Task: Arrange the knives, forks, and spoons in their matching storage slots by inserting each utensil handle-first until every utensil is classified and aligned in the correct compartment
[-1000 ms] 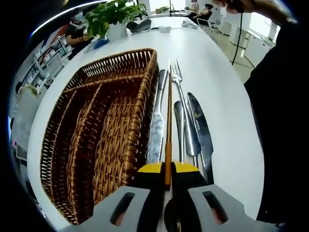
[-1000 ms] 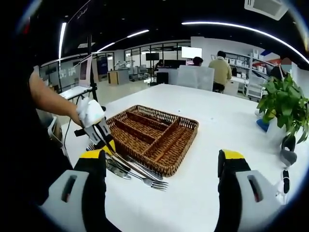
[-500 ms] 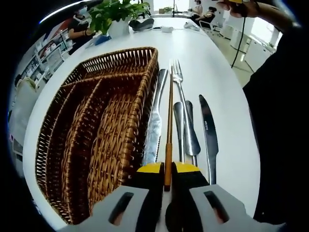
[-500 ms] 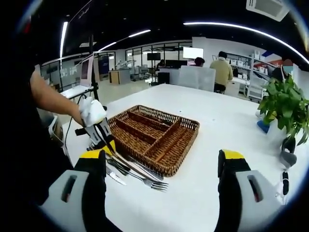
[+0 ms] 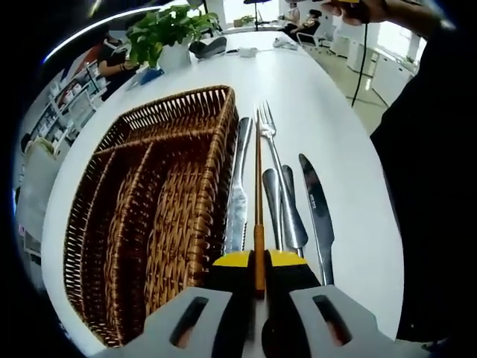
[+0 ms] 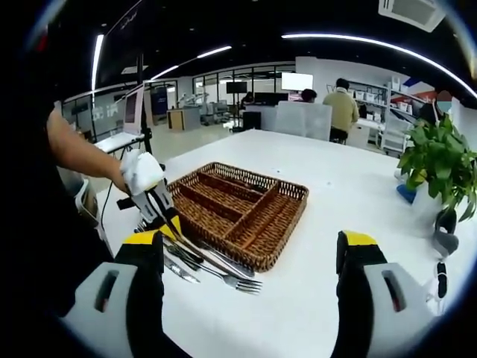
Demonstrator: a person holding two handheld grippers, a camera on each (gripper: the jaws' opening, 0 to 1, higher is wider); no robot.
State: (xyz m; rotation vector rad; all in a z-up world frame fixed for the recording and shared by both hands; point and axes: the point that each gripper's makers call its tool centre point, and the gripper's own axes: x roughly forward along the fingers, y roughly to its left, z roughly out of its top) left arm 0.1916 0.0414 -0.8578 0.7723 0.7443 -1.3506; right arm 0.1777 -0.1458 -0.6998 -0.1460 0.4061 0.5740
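My left gripper [image 5: 258,262] is shut on a long thin brown-handled utensil [image 5: 258,186] that points away along the table beside the wicker cutlery basket [image 5: 218,160]. Its far end lies among the other cutlery and I cannot tell its type. A silver knife [image 5: 238,198] lies against the basket wall. Further right lie a fork [image 5: 271,138], two spoons [image 5: 289,212] and another knife [image 5: 317,212]. In the right gripper view the basket [image 6: 287,222] sits ahead, with the left gripper [image 6: 158,210] in a gloved hand at its near corner. My right gripper [image 6: 252,246] is open and holds nothing.
The basket has several long compartments with nothing in them. A potted plant [image 5: 165,28] stands at the far end of the white table [image 5: 328,104], also visible as the plant [image 6: 441,165] at the right. The person's dark sleeve [image 5: 425,186] runs along the table's right edge.
My left gripper has shifted slightly, still holding the brown-handled utensil. The rightmost knife now lies a little apart from the spoons. The right gripper has not moved.
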